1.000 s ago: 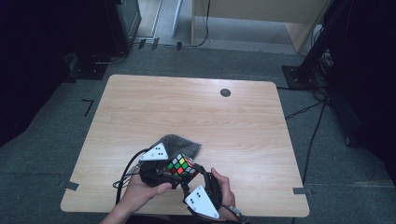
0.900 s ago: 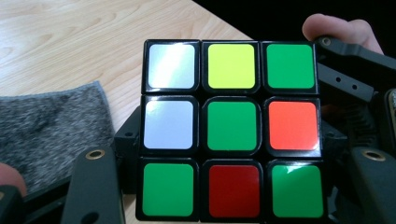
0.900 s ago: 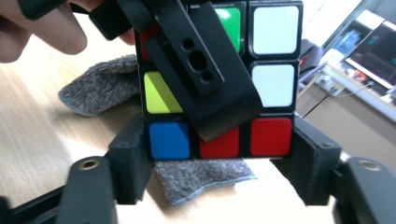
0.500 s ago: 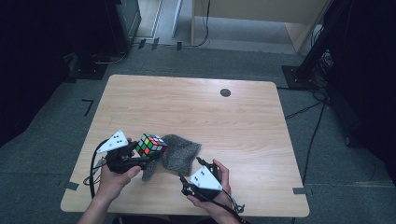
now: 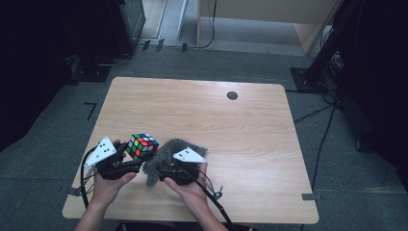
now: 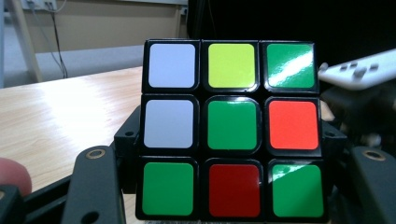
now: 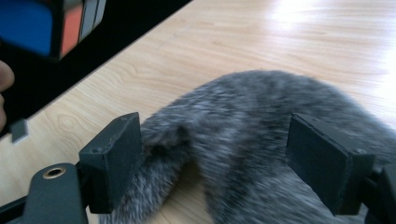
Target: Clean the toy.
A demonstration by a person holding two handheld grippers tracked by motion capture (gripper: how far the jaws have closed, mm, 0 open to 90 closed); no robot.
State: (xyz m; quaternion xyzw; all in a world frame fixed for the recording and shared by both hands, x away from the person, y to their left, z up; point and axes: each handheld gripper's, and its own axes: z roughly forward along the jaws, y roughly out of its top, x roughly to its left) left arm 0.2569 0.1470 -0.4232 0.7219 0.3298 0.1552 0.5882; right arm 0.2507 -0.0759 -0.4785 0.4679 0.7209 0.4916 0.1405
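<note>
I have the puzzle cube clamped in my left claw, lifted off the wooden surface near its front-left corner, with the cube's green, white, yellow, red and orange squares facing that claw's own camera. At about three o'clock from the cube, just beside it, my right claw sits low over the grey furry cloth that lies on the surface. Its jaws have just been opening and now stand wide, straddling a fold of the fur without pressing on it.
</note>
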